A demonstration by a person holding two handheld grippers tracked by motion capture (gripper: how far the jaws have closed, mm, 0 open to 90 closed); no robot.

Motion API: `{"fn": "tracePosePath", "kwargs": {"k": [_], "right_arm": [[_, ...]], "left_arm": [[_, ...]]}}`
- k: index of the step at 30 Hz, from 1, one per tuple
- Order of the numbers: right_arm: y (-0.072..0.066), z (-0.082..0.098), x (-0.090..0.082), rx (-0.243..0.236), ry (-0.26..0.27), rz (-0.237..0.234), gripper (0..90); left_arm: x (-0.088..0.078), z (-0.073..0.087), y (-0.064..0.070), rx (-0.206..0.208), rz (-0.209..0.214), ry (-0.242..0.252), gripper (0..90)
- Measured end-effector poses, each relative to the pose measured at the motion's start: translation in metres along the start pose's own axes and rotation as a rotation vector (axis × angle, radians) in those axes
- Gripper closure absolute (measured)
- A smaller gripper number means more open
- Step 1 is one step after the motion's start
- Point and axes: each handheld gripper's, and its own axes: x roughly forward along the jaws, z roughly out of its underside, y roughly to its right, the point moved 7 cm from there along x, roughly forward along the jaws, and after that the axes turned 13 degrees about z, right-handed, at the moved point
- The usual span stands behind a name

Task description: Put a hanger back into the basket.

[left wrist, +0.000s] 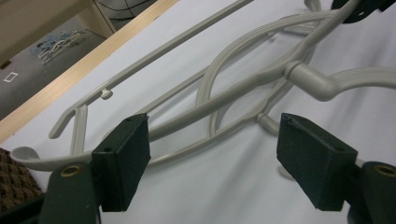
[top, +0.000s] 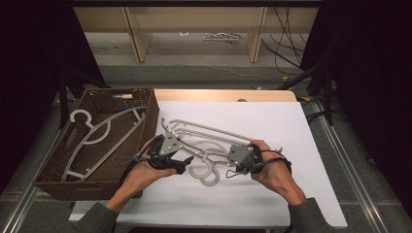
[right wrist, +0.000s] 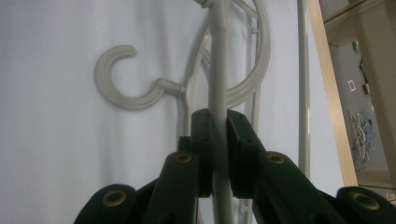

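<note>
Two hangers (top: pixel 209 145) on white table (top: pixel 291 194) | wicker basket (top: pixel 145 104) left | concrete floor (top: pixel 194 63)

A brown wicker basket (top: pixel 53 180) sits at the left edge of the white worktop (top: pixel 291 194), with pale hangers (top: pixel 92 138) lying inside it. Beyond the worktop, cables (top: pixel 286 53) trail across the grey floor (top: pixel 194 60) between wooden legs (top: pixel 138 39).

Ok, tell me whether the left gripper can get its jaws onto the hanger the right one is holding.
Probably yes. The left gripper is open, with that hanger lying bare on the white table just ahead of its jaws; nothing sits between. The right gripper is clamped on another arm, out of the way.
</note>
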Motion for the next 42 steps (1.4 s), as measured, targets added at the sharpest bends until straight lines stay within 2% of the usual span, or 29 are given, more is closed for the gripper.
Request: {"fn": "tracePosePath", "kwargs": {"k": [1,3,6,9,11,13,15,16,17,21,22,23,26,33,34,35,36,38,39,40,41,42], "right_arm": [[-0.001,-0.001,-0.001,-0.012,0.005,-0.005,83.0],[-0.002,-0.002,-0.001,-0.016,0.007,-0.009,83.0],[-0.004,-0.005,-0.002,-0.029,0.006,-0.009,83.0],[-0.006,-0.008,-0.004,-0.036,0.013,-0.011,83.0],[-0.005,-0.009,-0.004,-0.062,0.020,-0.007,83.0],[-0.006,-0.010,-0.005,-0.055,0.024,-0.020,82.9],[-0.006,-0.011,-0.005,-0.065,0.031,-0.021,83.0],[-0.006,-0.012,-0.005,-0.073,0.037,-0.022,83.0],[-0.008,-0.013,-0.006,-0.058,0.032,-0.030,82.9],[-0.010,-0.015,-0.006,-0.080,0.044,-0.034,83.0],[-0.009,-0.015,-0.006,-0.087,0.047,-0.030,83.0],[-0.011,-0.015,-0.006,-0.065,0.033,-0.040,82.9],[-0.010,-0.016,-0.006,-0.090,0.049,-0.043,82.9],[-0.007,-0.015,-0.007,-0.097,0.083,-0.056,82.7],[-0.008,-0.014,-0.008,-0.080,0.076,-0.060,82.6],[-0.008,-0.014,-0.009,-0.084,0.080,-0.065,82.4],[-0.007,-0.013,-0.009,-0.102,0.092,-0.064,82.2],[-0.006,-0.012,-0.011,-0.101,0.097,-0.070,81.9],[-0.007,-0.009,-0.014,-0.070,0.062,-0.058,81.6],[-0.004,-0.012,-0.012,-0.112,0.110,-0.059,81.3],[-0.004,-0.013,-0.013,-0.112,0.114,-0.065,81.1],[-0.003,-0.012,-0.013,-0.113,0.118,-0.052,80.9]], "left_arm": [[0.000,0.001,0.000,0.014,0.003,-0.017,25.8],[0.001,0.001,0.001,0.029,-0.003,-0.021,26.1],[0.004,0.001,0.002,0.073,0.007,-0.041,28.0],[0.007,0.002,0.001,0.092,0.009,-0.057,29.2],[0.010,0.003,0.001,0.105,0.004,-0.065,29.8],[0.012,0.003,0.003,0.118,0.023,-0.069,34.0],[0.015,0.004,0.004,0.120,0.020,-0.070,34.5],[0.015,0.004,0.004,0.141,0.028,-0.078,36.6],[0.015,0.004,0.004,0.149,0.030,-0.086,39.2],[0.018,0.003,0.008,0.168,0.056,-0.070,48.2],[0.017,0.004,0.008,0.188,0.063,-0.096,50.5],[0.019,0.004,0.010,0.192,0.074,-0.087,54.4],[0.020,0.006,0.010,0.221,0.069,-0.110,58.3],[0.014,0.003,0.012,0.305,0.046,-0.159,64.2],[0.014,0.001,0.013,0.319,0.045,-0.160,64.8],[0.013,0.000,0.014,0.328,0.046,-0.165,65.6],[0.012,0.000,0.016,0.320,0.058,-0.168,66.2],[0.011,0.000,0.018,0.325,0.067,-0.174,67.4],[0.010,-0.001,0.018,0.338,0.071,-0.181,68.2],[0.009,0.000,0.019,0.343,0.076,-0.190,69.1],[0.009,-0.001,0.020,0.349,0.086,-0.187,69.6],[0.008,-0.001,0.019,0.362,0.090,-0.192,70.3]]}}
